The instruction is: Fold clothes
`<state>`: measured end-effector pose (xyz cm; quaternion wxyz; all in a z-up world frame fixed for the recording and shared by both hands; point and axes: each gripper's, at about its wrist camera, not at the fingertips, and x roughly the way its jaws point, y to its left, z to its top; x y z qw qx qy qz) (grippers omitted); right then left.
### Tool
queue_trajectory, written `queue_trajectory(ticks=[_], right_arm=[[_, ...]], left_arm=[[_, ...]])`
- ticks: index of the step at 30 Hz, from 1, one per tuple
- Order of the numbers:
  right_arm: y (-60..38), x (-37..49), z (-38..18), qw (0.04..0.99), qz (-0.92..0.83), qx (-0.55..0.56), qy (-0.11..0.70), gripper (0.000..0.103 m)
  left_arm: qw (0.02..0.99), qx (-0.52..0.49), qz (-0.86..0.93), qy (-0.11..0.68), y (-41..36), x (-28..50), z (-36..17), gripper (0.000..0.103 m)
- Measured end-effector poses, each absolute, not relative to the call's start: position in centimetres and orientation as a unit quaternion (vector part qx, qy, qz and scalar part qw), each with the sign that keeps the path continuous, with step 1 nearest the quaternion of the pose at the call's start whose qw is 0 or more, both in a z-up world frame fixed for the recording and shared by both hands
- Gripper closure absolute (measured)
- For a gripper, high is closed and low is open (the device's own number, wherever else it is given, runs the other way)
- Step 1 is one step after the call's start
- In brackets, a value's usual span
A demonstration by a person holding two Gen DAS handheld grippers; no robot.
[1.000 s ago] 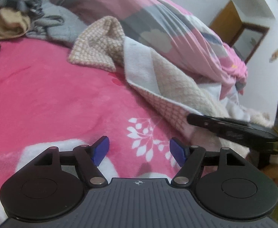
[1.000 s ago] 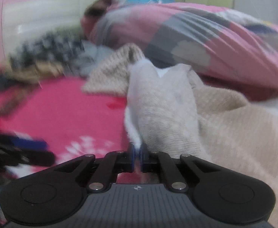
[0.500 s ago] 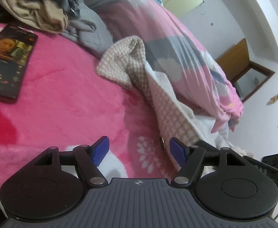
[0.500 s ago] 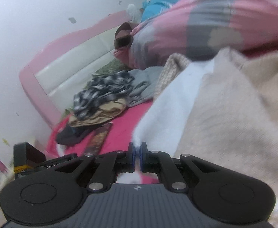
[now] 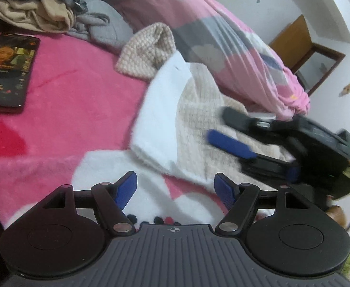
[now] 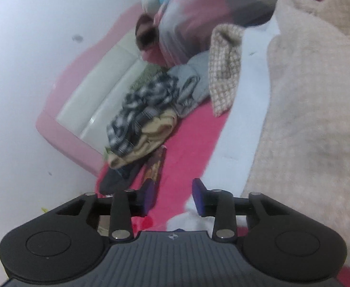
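Both our grippers hang released over the pink blanket (image 5: 62, 110).

Our left gripper (image 5: 176, 190) is spread wide and empty just short of the beige checked garment (image 5: 198, 119), which lies crumpled on the blanket with its white lining turned up. Our right gripper (image 6: 173, 197), also parted, grips nothing beside that garment; a phone (image 5: 7, 71) lies well left of it.

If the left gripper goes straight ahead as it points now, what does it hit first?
Probably the garment's white lining edge, lying on the pink blanket just ahead of the open left gripper. Depth is unclear; angled low, it could touch the blanket first.
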<state>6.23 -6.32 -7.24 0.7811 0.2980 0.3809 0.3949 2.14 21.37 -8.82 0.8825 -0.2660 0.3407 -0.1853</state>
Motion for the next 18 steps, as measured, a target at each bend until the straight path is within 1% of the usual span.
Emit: queue_trajectory(ticks=[4,11,15,18], right_arm=[[-11.6,3.2,-6.4,0.81,0.352,0.315,0.347,0.063],[-22.7,-3.5,-6.0,0.858,0.228,0.345,0.304,0.062],[-25.2,-6.0,-8.2,0.829,0.215,0.402,0.324,0.062],[-26.0,-7.2,-10.3,0.794,0.218,0.451,0.343,0.06]], left_arm=[[0.881,-0.269,-0.168,0.351,21.1,3.0,-9.4,0.031],[0.882,-0.292,-0.145,0.34,20.9,4.2,-9.6,0.032],[0.886,-0.297,-0.125,0.335,20.6,4.7,-9.5,0.033],[0.893,-0.292,-0.103,0.326,20.1,4.8,-9.4,0.037]])
